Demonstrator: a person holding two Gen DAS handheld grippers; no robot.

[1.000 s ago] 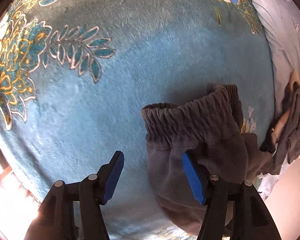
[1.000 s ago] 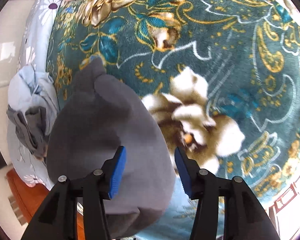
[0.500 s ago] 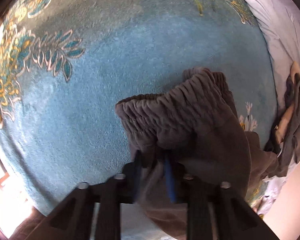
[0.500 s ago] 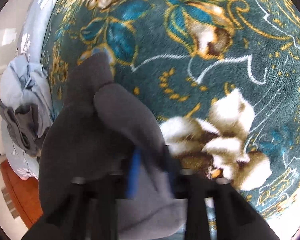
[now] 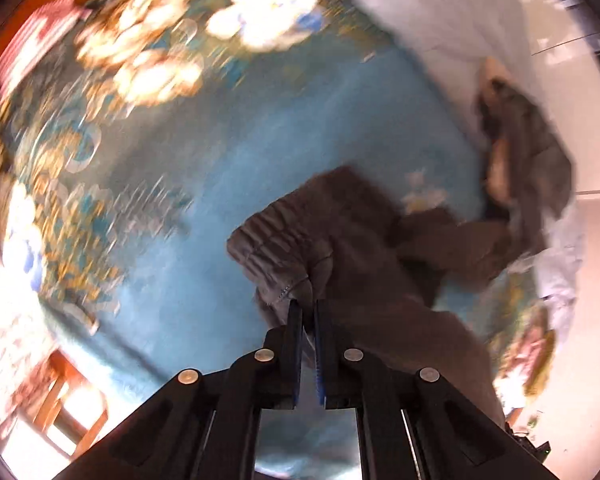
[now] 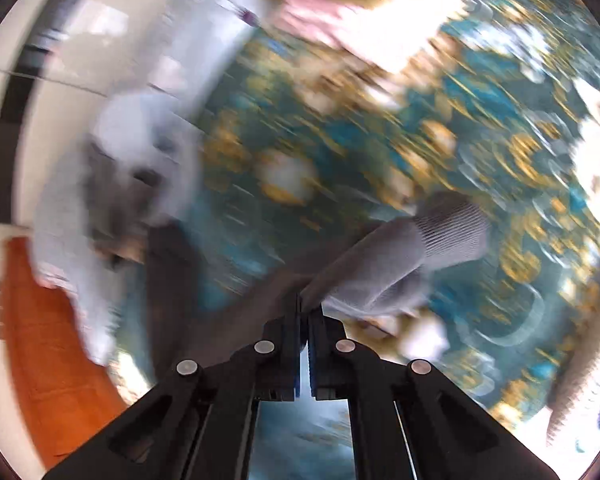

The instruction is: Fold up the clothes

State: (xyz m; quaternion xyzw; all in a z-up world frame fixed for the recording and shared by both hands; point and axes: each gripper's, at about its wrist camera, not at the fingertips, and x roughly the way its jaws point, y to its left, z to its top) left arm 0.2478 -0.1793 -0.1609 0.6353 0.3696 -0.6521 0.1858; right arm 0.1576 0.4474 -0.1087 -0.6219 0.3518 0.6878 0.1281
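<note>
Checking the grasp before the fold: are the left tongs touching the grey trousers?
Touching. In the left wrist view the left tongs are shut on the grey trousers, with fabric just below the gathered waistband pinched between the blue pads.

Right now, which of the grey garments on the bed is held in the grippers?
The grey trousers with the ribbed elastic waistband, pinched by both grippers; the other grey garment lies crumpled at the bed's edge, untouched.
</note>
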